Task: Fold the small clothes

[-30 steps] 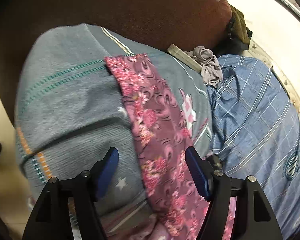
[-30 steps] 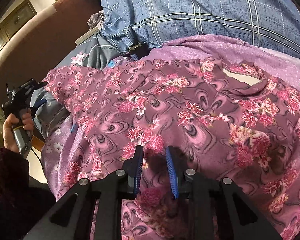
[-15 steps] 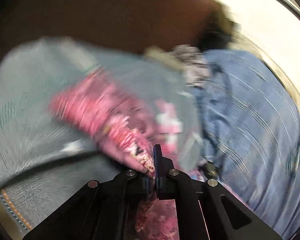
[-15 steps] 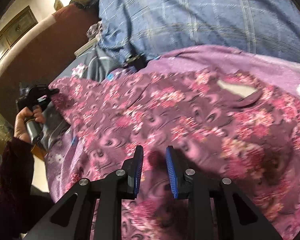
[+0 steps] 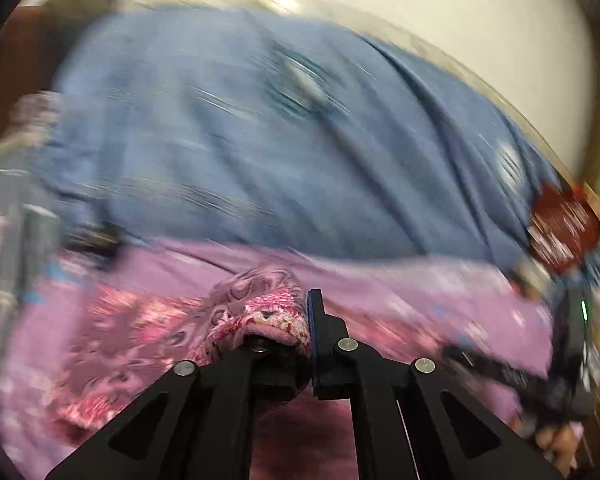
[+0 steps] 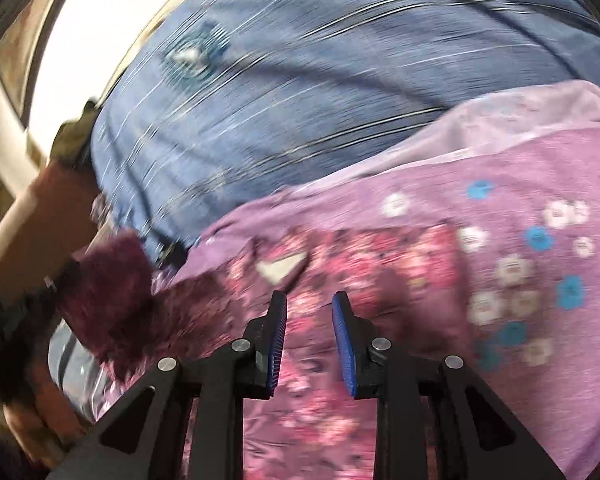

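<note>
Left gripper: our left gripper [image 5: 306, 320] is clamped on a bunched fold of the floral top [image 5: 260, 312]. The cloth is wadded over its left finger and pressed against the blue pad of the other finger. The jaws closed within the last second, with the cloth between them.
Right gripper: our right gripper [image 6: 309, 328] stands with its jaws a little apart. We see the top's cloth [image 6: 320, 408] in the gap between the blue pads, but we cannot tell whether the pads press on it.
Floral top: pink and maroon, it lies spread on the purple sheet [image 6: 540, 168]. Its neck opening [image 6: 281, 268] shows just beyond the right gripper's fingertips. One part is lifted in the left gripper.
Purple sheet: lilac with white and blue flowers, it lies under the top and reaches to the right in the right wrist view.
Blue cloth: a checked blue cloth [image 5: 260, 140] with pale lines lies beyond the purple sheet in both views, its edge meeting the sheet.
Sleeve: a fuzzy maroon sleeve [image 6: 108, 292] comes in from the left in the right wrist view, over the top's left edge.
Sharpness: both views are smeared, the left one most.
</note>
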A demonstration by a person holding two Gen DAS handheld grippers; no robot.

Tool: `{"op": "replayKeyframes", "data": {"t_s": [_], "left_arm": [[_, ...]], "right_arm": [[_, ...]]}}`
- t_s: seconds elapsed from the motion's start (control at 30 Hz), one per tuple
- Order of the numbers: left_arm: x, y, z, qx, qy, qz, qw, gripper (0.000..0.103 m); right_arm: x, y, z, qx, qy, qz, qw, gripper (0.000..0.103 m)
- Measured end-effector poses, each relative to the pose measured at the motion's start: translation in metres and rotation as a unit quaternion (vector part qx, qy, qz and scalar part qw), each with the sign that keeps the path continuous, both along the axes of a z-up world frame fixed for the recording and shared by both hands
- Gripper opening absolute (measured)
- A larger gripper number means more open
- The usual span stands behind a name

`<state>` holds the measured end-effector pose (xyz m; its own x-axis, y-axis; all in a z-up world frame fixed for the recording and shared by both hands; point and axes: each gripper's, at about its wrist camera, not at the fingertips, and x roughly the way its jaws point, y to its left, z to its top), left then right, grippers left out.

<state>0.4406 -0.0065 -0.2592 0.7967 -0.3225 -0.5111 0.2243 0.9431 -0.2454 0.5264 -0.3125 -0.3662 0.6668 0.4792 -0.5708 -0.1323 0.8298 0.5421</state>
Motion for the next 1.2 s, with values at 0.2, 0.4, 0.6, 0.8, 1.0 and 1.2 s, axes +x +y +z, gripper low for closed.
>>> {"op": "replayKeyframes", "data": {"t_s": [0.2,0.4,0.6,0.8,1.0,1.2], "left_arm": [[0.005,-0.024,0.002,0.007,0.037,-0.127,0.9912,0.05],[0.003,0.107,0.021,-0.138,-0.007,-0.008,0.9903,0.078],[-0.01,0.136,0.009,-0.243,0.01,-0.028,0.9697,0.078],[0.016,0.096,0.005,-0.293,0.051,-0.185,0.9367,0.078],[0.029,0.032,-0.023,-0.095,0.132,-0.189,0.9684,0.091],[0.063,0.009,-0.081,0.024,0.293,-0.157,0.9427,0.09]], "right_arm": [[0.006,-0.035,-0.007,0.06,0.019,-0.021,0.998,0.046],[0.002,-0.012,-0.003,0.084,0.027,0.04,0.995,0.063],[0.002,0.019,0.0,0.056,0.02,0.05,0.997,0.063],[0.004,0.024,-0.001,0.051,0.012,0.034,0.998,0.063],[0.007,0.007,0.001,0.062,0.004,-0.015,0.998,0.063],[0.009,-0.018,-0.003,0.075,0.016,-0.053,0.996,0.063]]}}
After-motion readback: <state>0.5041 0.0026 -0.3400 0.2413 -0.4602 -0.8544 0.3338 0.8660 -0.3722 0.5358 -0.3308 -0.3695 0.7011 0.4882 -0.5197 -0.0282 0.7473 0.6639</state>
